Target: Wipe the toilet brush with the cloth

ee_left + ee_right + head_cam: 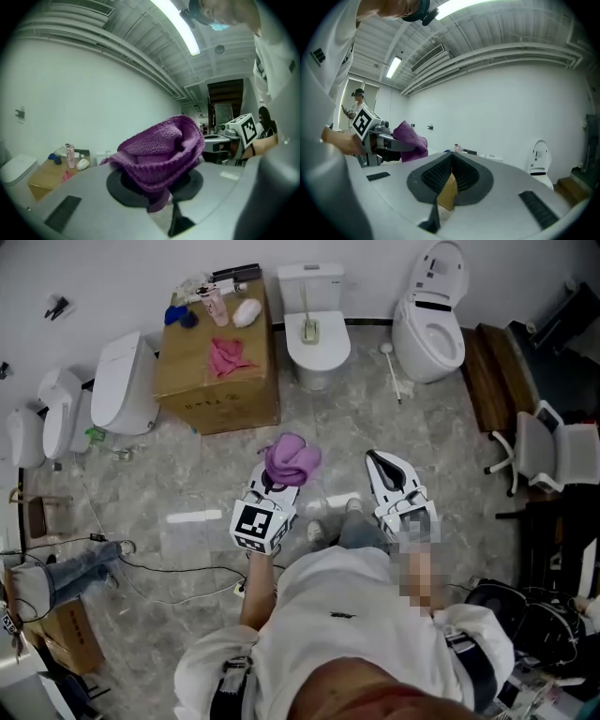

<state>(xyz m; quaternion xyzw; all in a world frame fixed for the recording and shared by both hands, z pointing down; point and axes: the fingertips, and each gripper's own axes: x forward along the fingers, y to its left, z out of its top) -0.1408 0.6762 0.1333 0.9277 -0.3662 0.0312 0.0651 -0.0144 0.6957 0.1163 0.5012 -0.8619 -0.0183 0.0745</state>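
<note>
A purple knitted cloth (292, 458) is bunched between the jaws of my left gripper (279, 476), which is shut on it; in the left gripper view the cloth (159, 152) fills the gap between the pads. To its right my right gripper (378, 463) is shut with nothing in it, its ribbed pads pressed together (451, 165). Both grippers are held about level above the floor. A long white brush (392, 373) lies on the floor by the right toilet (429, 320). Another brush-like thing (309, 326) rests on the middle toilet (317, 352).
A cardboard box (220, 381) at the back left carries a pink rag (228, 355) and small bottles. More toilets (124, 382) stand at the left. A white chair (553, 451) and a wooden bench (495, 371) are at the right. Cables (141, 568) trail over the floor.
</note>
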